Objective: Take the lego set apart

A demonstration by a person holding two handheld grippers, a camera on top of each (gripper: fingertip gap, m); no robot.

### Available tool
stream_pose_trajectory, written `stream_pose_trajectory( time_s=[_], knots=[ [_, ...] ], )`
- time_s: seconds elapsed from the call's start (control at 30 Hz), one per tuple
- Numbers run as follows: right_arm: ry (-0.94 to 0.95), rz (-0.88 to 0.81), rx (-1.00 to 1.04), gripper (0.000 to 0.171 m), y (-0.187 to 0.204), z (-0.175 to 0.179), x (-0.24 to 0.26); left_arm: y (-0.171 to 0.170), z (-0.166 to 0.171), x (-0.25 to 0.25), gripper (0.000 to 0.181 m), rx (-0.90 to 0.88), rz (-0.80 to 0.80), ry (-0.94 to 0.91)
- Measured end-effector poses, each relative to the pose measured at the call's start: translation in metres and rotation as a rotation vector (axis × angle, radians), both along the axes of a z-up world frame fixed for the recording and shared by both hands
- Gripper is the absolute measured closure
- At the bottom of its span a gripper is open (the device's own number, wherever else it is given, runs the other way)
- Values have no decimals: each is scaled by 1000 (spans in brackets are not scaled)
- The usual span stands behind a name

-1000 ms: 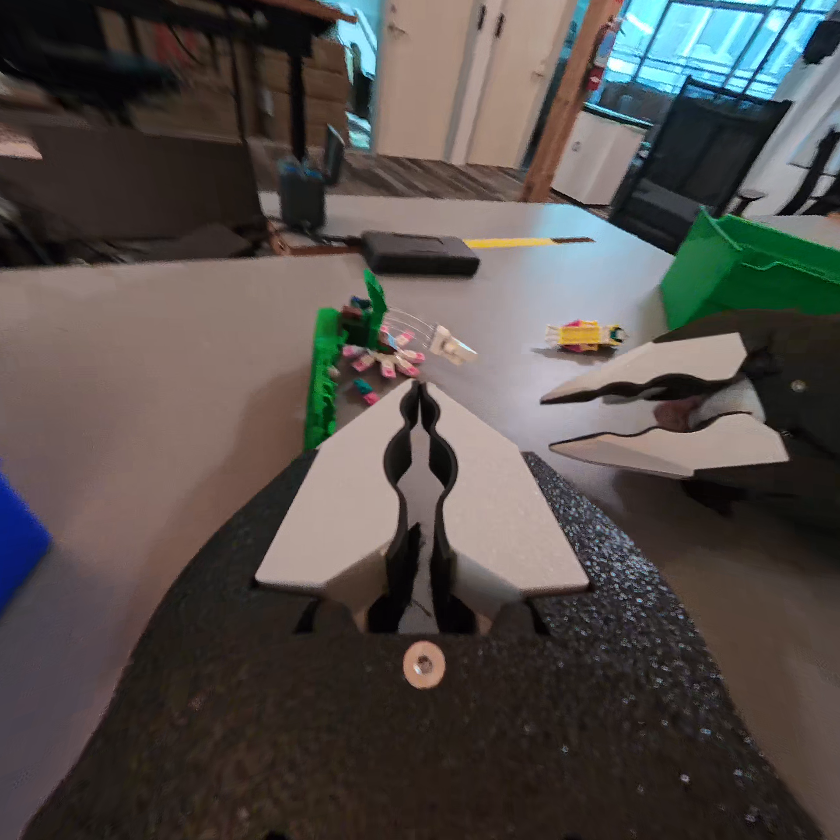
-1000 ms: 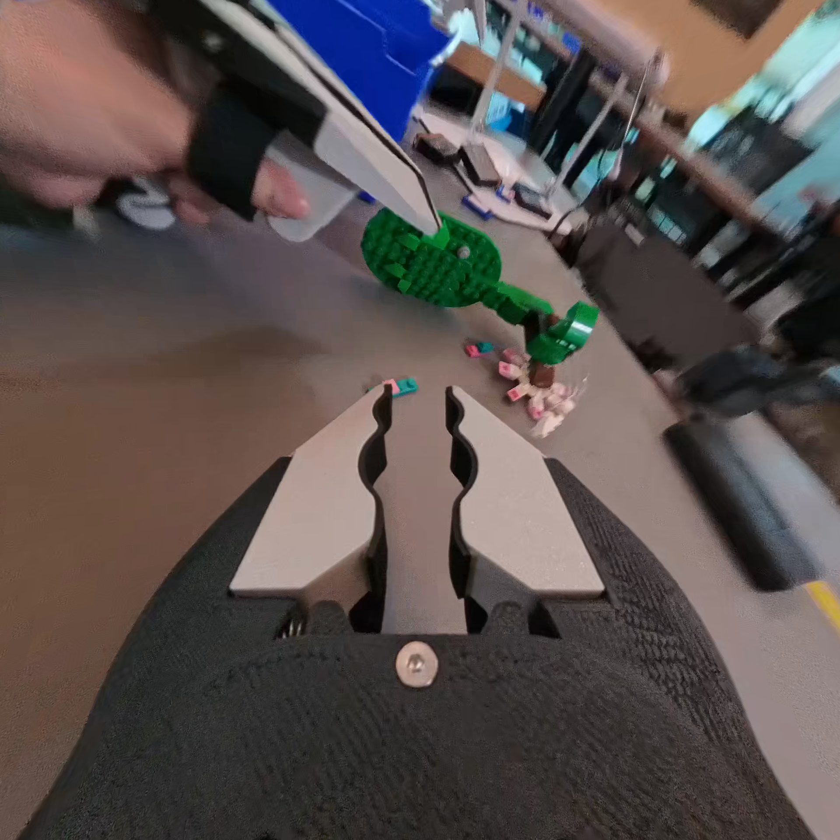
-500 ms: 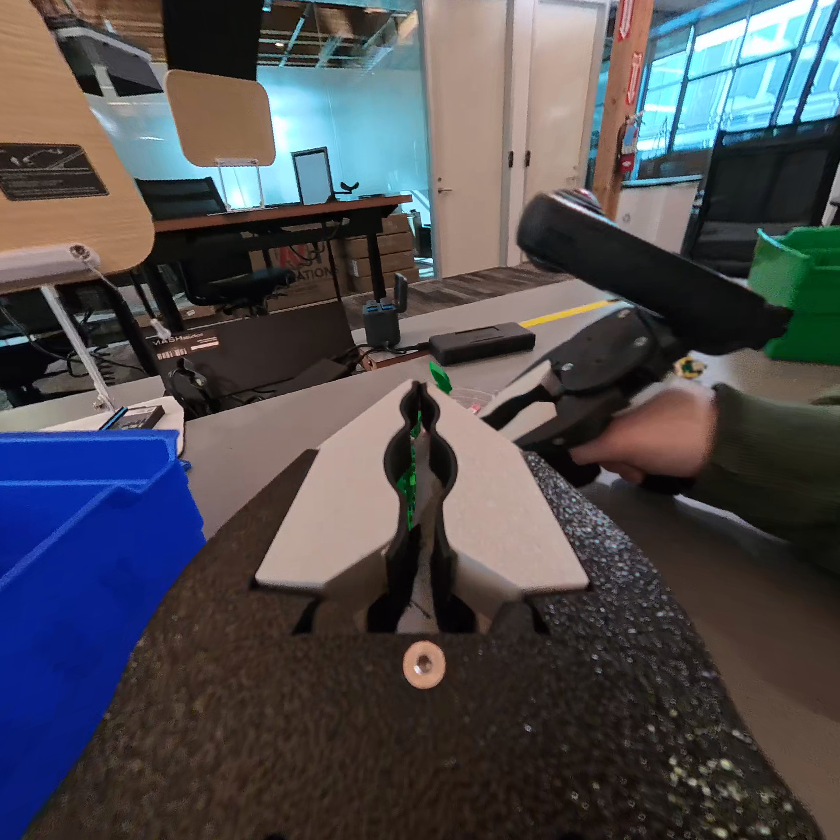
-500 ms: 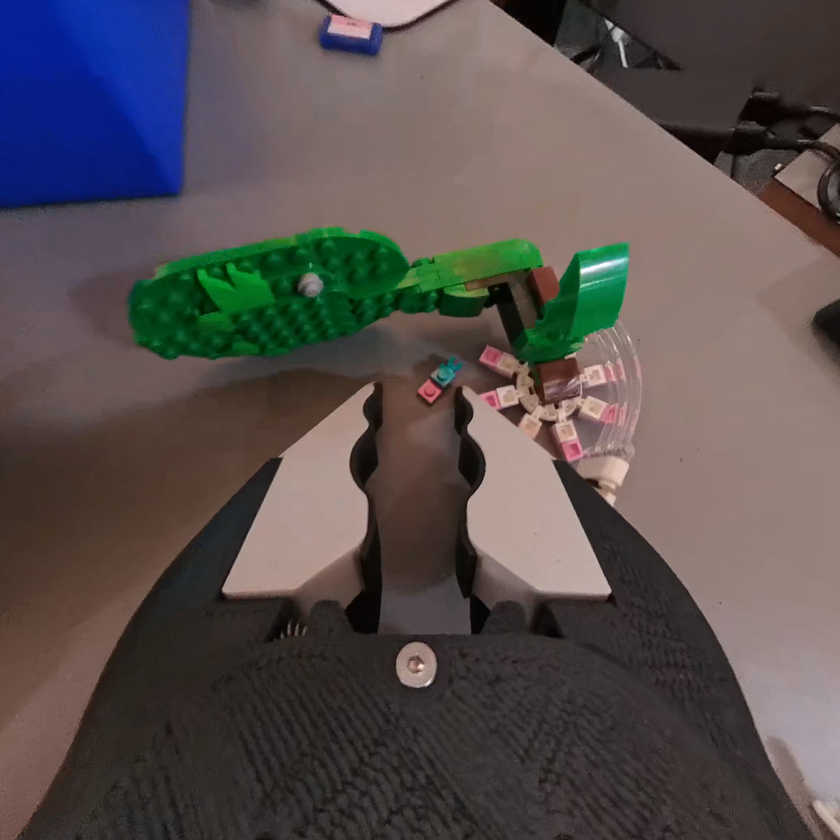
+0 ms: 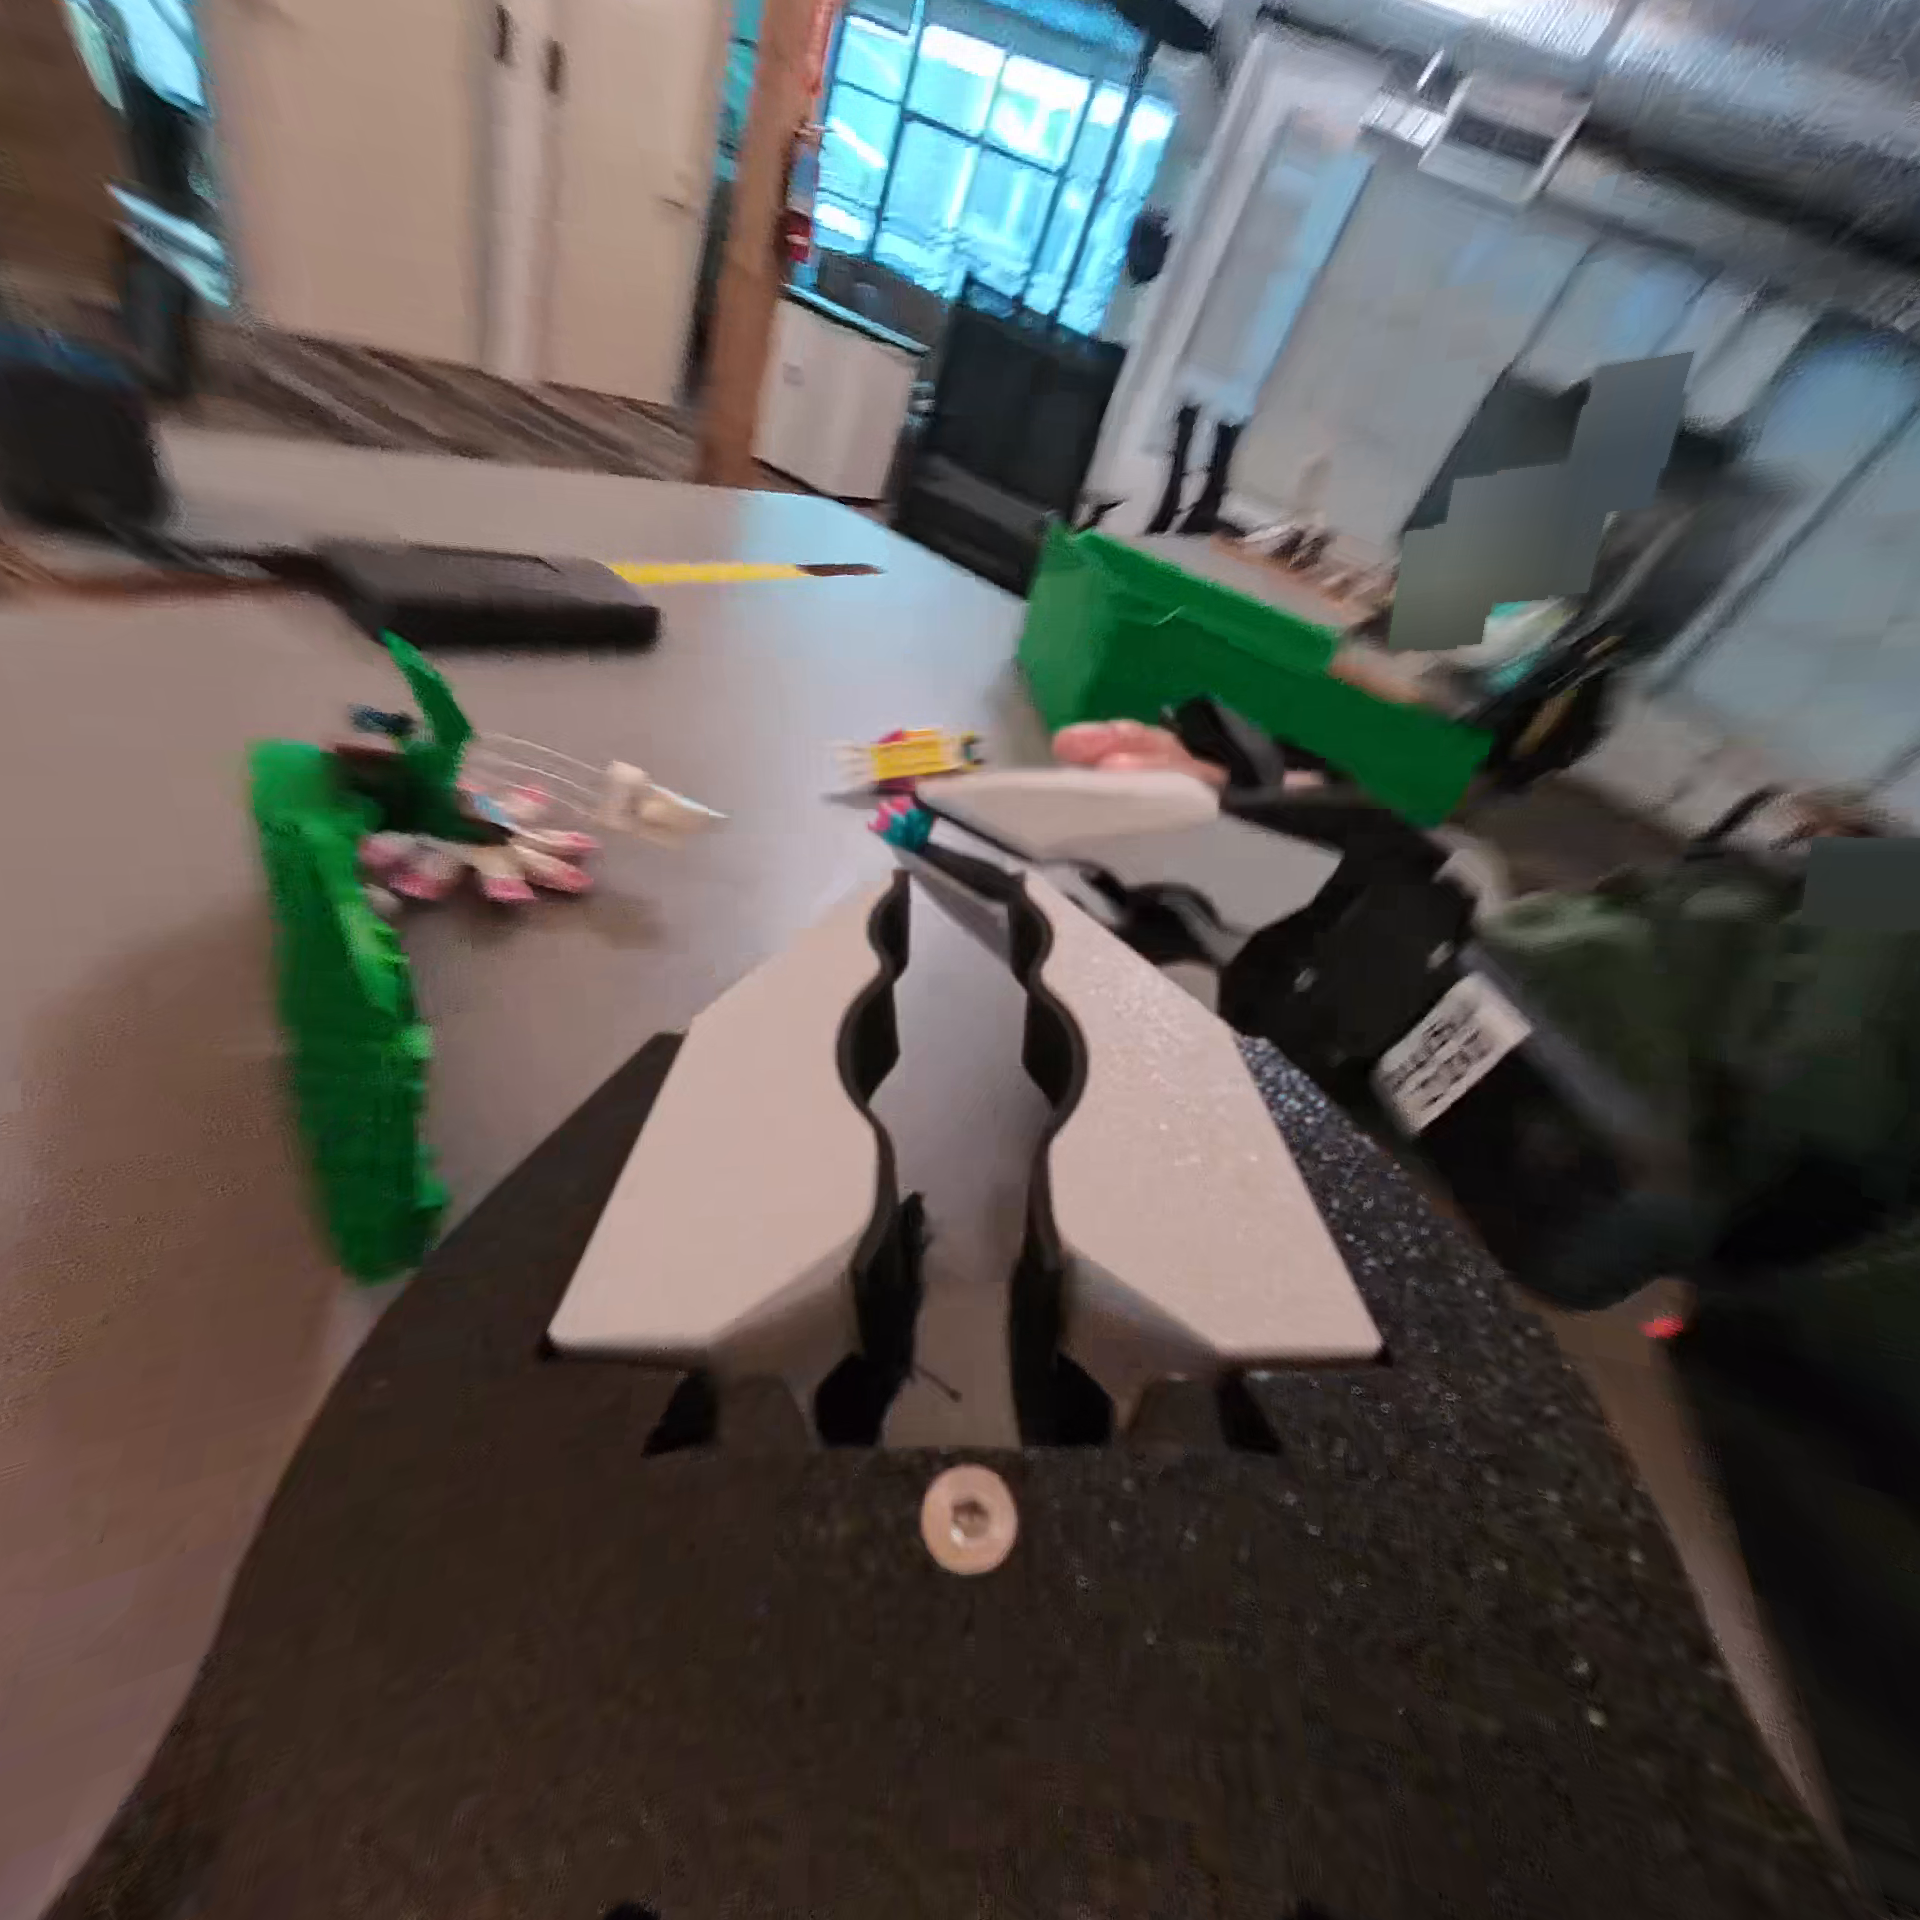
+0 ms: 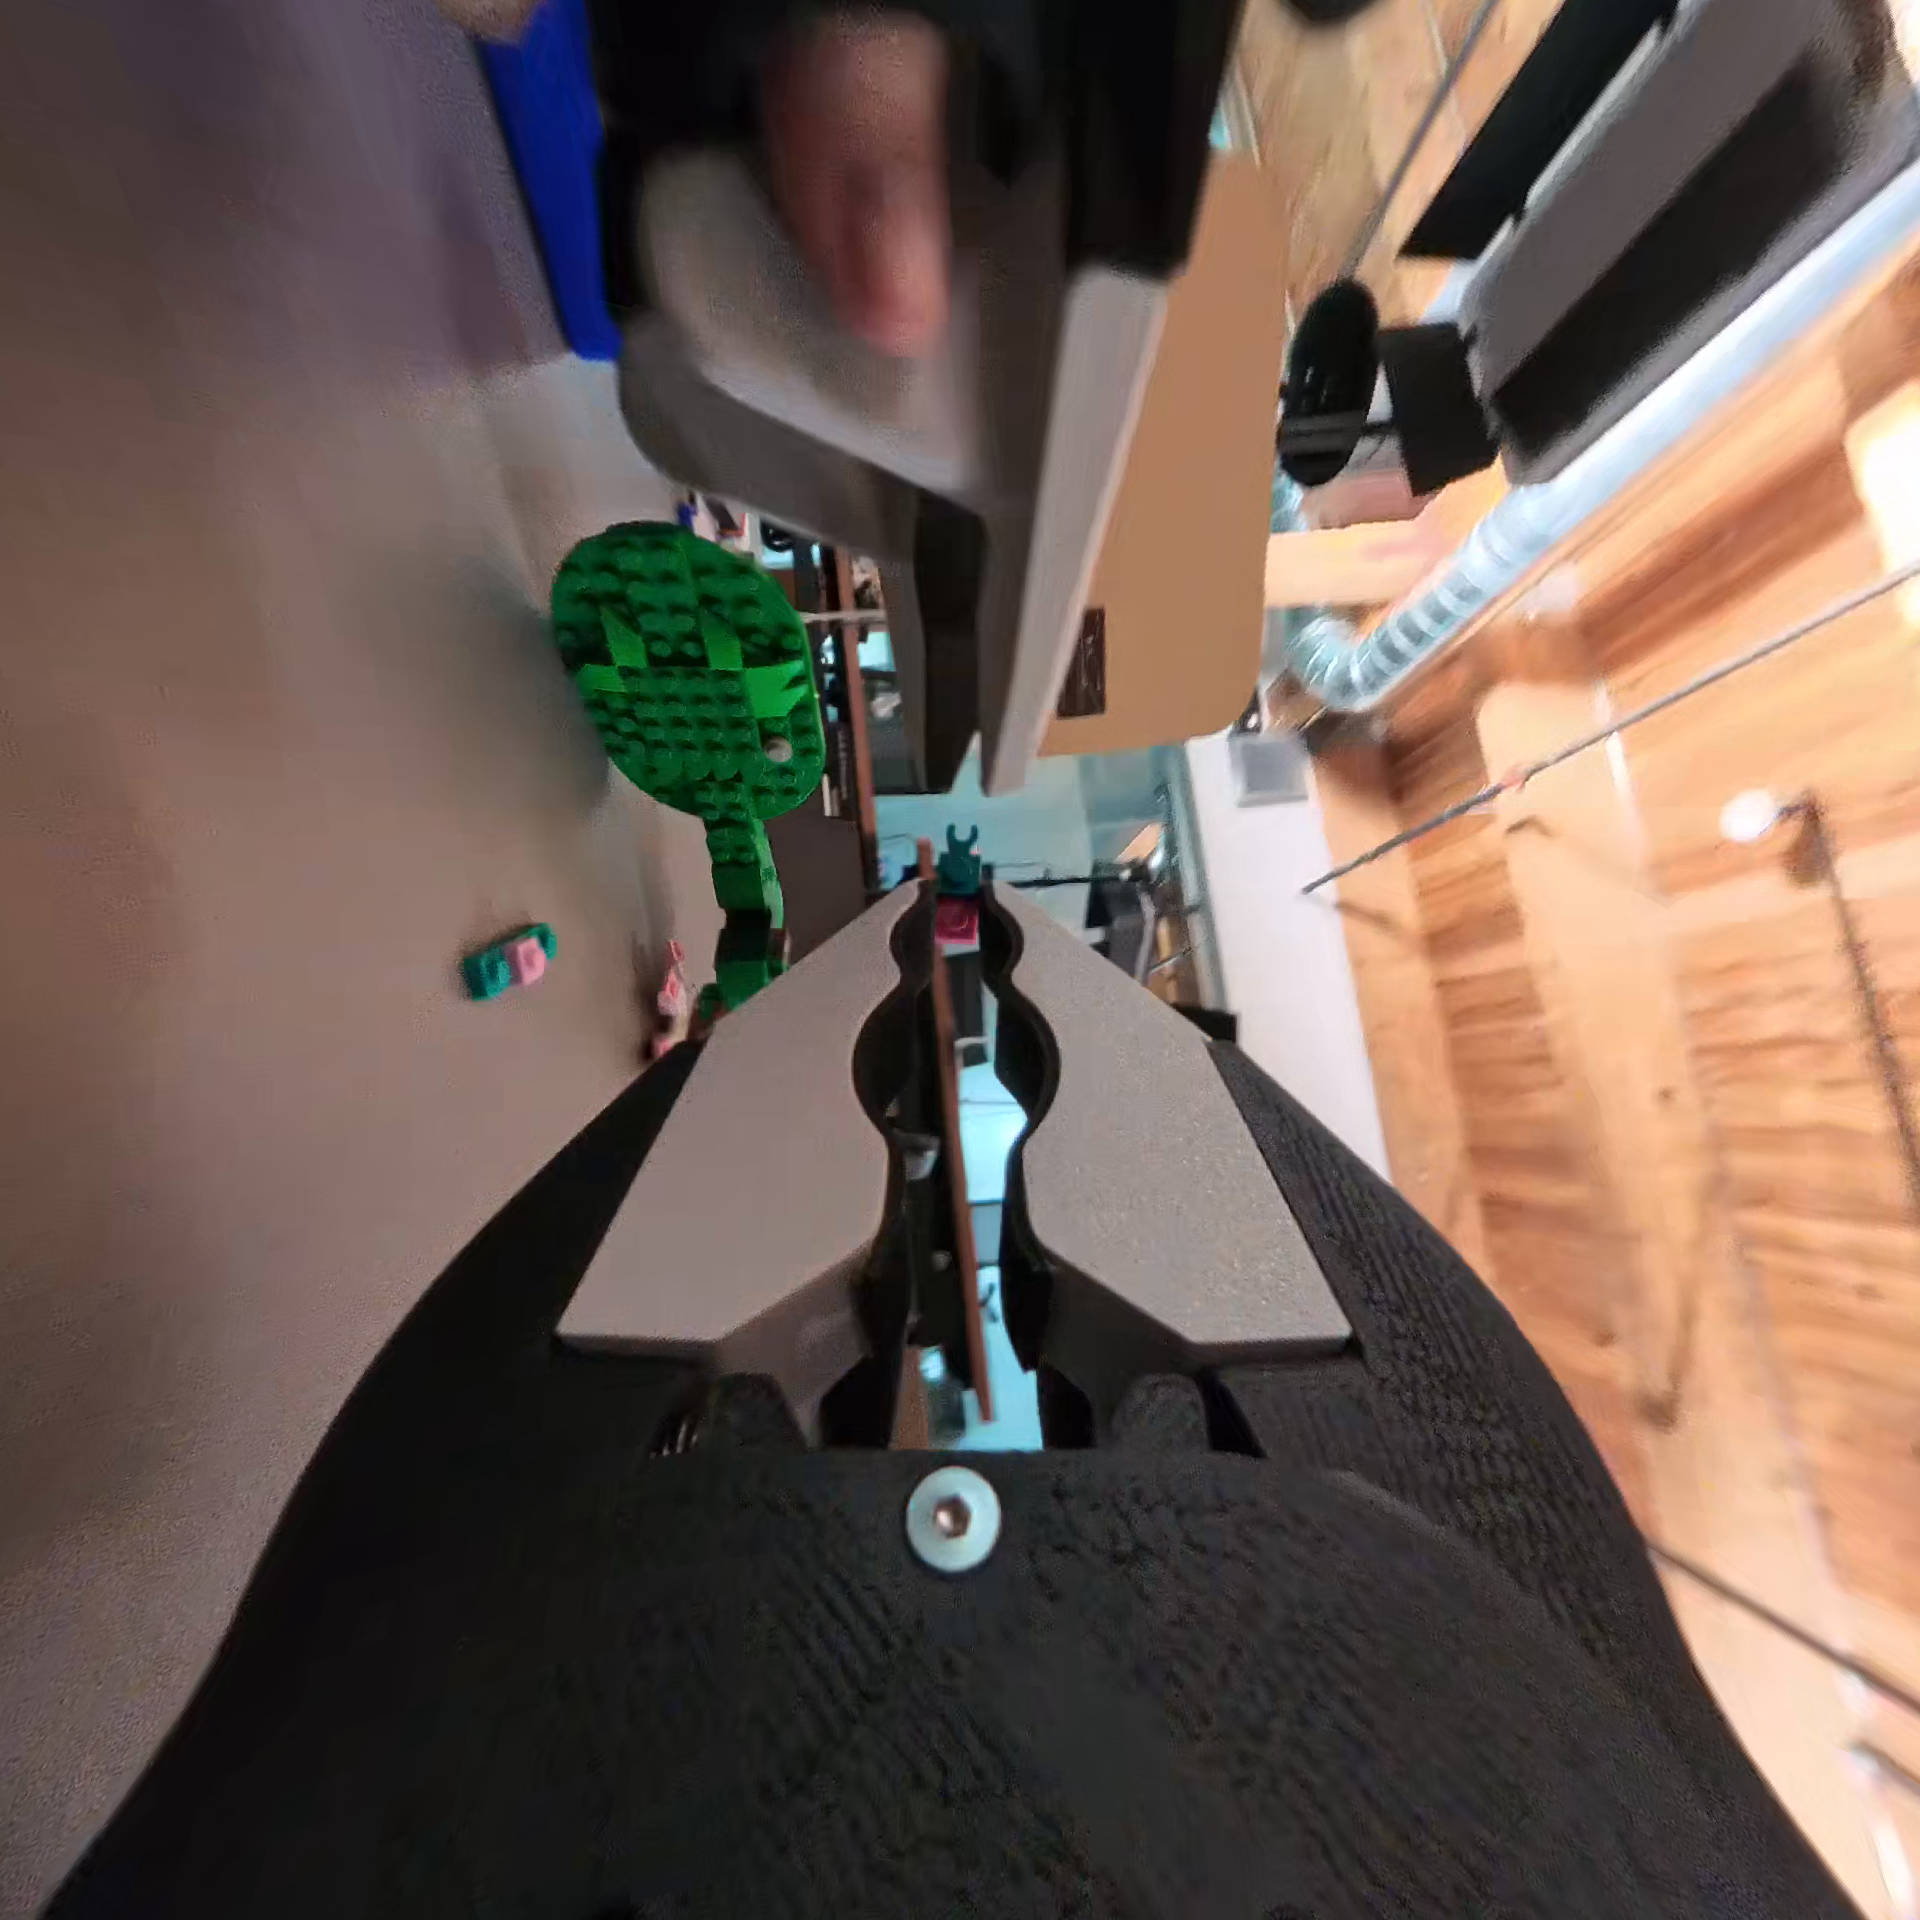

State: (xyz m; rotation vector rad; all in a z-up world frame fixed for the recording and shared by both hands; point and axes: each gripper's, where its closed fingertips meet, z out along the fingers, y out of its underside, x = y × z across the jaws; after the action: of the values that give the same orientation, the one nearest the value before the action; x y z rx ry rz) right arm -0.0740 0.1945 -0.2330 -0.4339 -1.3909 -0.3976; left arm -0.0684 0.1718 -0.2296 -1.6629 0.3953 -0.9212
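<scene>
The green studded lego base lies on the table to the left, with a green stem and pink and white petal pieces at its far end. It also shows in the right wrist view. My right gripper is rolled sideways and shut on a small pink and teal piece, held above the table. My left gripper is open and empty, its tips just below the right gripper and that piece. The left gripper also appears close above the held piece.
A second small teal and pink piece lies loose on the table. A yellow lego piece, a green bin and a black box stand farther back. A blue bin is at the far side.
My right gripper has closed on the small pink and teal piece, lifted it off the table and rolled sideways. My left gripper has opened and swung toward the right gripper.
</scene>
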Motion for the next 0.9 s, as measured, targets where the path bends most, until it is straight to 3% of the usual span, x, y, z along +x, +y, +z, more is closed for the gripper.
stream_pose_trajectory(
  time_s=[0.03, 0.37, 0.73, 0.83, 0.9],
  knots=[
    [-14, 10, 43, 166, -6, 0, 3, 0, 0, 4, 164, -42, -28, -73],
    [7, 26, 213, 166, -24, 16, 4, -4, 16, 2, 170, -147, -131, -413],
    [7, 17, 258, 166, -29, 20, 4, -5, 18, 4, 178, -148, -149, -492],
    [18, 30, 98, 166, -24, 16, 4, -2, 11, 3, 181, -145, -94, -396],
    [5, 2, -210, 166, -6, 2, 7, 3, 4, -3, 181, -105, -17, -247]
  ],
)
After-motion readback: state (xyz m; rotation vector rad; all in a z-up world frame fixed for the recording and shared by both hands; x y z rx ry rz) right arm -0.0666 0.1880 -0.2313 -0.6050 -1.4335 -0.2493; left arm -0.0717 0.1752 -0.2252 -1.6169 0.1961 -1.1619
